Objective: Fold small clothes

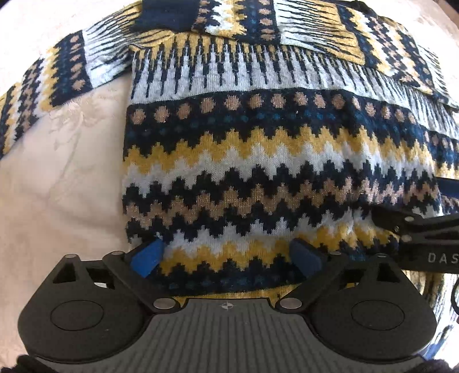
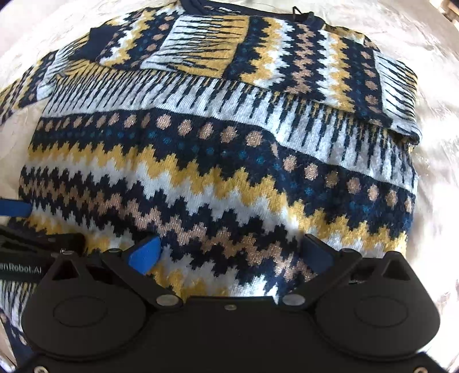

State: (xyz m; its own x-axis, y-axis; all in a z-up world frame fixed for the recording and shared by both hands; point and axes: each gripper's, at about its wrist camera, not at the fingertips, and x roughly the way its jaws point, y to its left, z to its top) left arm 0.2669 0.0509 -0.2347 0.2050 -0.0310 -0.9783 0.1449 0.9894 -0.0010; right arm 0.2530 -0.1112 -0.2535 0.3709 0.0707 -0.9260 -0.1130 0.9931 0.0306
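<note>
A knit sweater [image 1: 258,160] in navy, yellow, white and tan zigzag bands lies flat on a cream cloth. One sleeve [image 1: 43,86] stretches out to the left; the other sleeve [image 2: 200,43] is folded across the chest. My left gripper [image 1: 226,255] points down over the lower left of the body, open, with its blue pads [image 1: 147,256] wide apart and fabric lying between them. My right gripper [image 2: 229,254] stands open the same way over the lower right of the sweater [image 2: 215,172]. Each gripper shows at the edge of the other's view: the right gripper [image 1: 416,203], the left gripper [image 2: 43,223].
The cream, faintly patterned cloth [image 1: 57,186] covers the surface around the sweater, also to the right of it [image 2: 430,86]. The navy collar [image 2: 243,7] lies at the far edge. A wooden object shows at the top right corner [image 2: 447,8].
</note>
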